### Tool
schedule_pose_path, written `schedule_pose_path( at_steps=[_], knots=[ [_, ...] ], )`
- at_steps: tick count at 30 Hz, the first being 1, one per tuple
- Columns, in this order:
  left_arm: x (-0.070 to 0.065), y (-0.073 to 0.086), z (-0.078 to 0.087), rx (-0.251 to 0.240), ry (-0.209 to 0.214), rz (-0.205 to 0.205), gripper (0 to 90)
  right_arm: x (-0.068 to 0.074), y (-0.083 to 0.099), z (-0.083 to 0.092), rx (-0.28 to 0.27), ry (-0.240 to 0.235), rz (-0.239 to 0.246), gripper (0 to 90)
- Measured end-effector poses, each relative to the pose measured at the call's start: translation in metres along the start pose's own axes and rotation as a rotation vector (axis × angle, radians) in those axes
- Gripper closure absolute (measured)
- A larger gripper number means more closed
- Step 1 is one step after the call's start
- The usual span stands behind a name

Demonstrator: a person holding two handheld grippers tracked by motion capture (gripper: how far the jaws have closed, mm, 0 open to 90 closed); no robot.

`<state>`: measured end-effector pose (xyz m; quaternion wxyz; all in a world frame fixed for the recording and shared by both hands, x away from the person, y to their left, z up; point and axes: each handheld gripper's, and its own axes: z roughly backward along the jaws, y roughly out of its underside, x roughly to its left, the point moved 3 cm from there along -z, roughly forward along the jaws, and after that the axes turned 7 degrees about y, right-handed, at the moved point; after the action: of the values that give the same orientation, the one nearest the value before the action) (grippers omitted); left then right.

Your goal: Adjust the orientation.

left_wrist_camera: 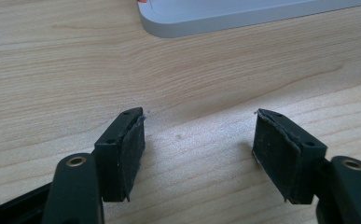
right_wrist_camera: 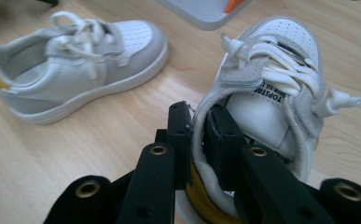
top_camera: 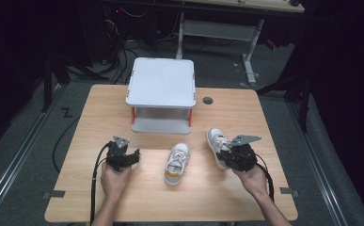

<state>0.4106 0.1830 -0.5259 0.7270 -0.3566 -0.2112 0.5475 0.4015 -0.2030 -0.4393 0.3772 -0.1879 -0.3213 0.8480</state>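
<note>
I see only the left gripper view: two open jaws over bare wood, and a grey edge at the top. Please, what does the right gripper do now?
Observer: The right gripper is shut on the heel collar of the right-hand shoe; one jaw is inside the shoe, the other outside.
Operator: Is there a second shoe?
Observer: Yes. The other shoe lies free at the middle of the table, between the two grippers.
Operator: And the grey edge, what is it?
Observer: It is the base of a small two-level grey stand with orange posts, at the far side of the table.
Operator: Is my left gripper touching anything?
Observer: No, the left gripper is open, left of the free shoe.
</note>
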Motion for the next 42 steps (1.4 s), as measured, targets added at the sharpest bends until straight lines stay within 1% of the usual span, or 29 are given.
schedule_pose_path(
  at_steps=[1,4,7,11,15,18,21,23,26,28,31,33,37,40,42],
  knots=[
    [0.0,0.0,0.0,0.0,0.0,0.0,34.3,0.006,0.001,0.0,-0.001,-0.007,0.006,80.7],
    [0.0,0.0,0.0,0.001,0.0,0.0,34.2,0.016,0.002,-0.001,-0.001,-0.02,0.018,80.6],
    [0.0,0.0,0.0,0.0,0.0,0.0,34.2,0.027,0.002,-0.004,0.007,-0.024,0.035,80.5],
    [0.0,0.0,0.0,0.0,0.0,-0.001,34.2,0.039,0.002,-0.007,0.011,-0.031,0.058,80.4],
    [0.0,0.0,0.0,0.0,0.0,-0.001,34.2,0.047,0.002,-0.013,0.016,-0.045,0.058,80.3],
    [0.0,0.0,0.0,0.0,0.0,-0.001,34.2,0.053,0.002,-0.018,0.037,-0.043,0.052,80.2],
    [0.0,0.0,0.0,0.0,0.0,-0.001,34.2,0.061,0.001,-0.022,0.048,-0.025,0.07,80.0],
    [0.0,0.0,0.0,0.0,-0.001,-0.001,34.3,0.064,0.002,-0.023,0.058,-0.013,0.076,79.9],
    [0.0,0.0,0.0,0.0,-0.001,-0.001,34.3,0.068,0.003,-0.025,0.069,-0.013,0.075,78.7],
    [0.0,0.0,0.0,0.0,-0.001,-0.001,34.2,0.07,0.004,-0.026,0.081,-0.023,0.074,77.3],
    [0.0,0.0,0.0,0.0,-0.001,-0.001,34.3,0.073,0.004,-0.027,0.074,-0.039,0.075,75.7],
    [0.0,0.0,0.0,0.0,-0.001,-0.001,34.2,0.074,0.003,-0.028,0.07,-0.057,0.066,74.6],
    [0.0,0.0,0.0,0.0,-0.002,0.0,34.2,0.077,0.001,-0.031,0.07,-0.09,0.056,69.7],
    [0.0,0.0,0.0,0.0,-0.003,0.0,34.3,0.083,-0.002,-0.034,0.067,-0.106,0.065,66.5],
    [0.0,0.0,0.0,0.0,-0.003,0.001,34.3,0.085,-0.003,-0.036,0.075,-0.11,0.084,64.9]
  ],
)
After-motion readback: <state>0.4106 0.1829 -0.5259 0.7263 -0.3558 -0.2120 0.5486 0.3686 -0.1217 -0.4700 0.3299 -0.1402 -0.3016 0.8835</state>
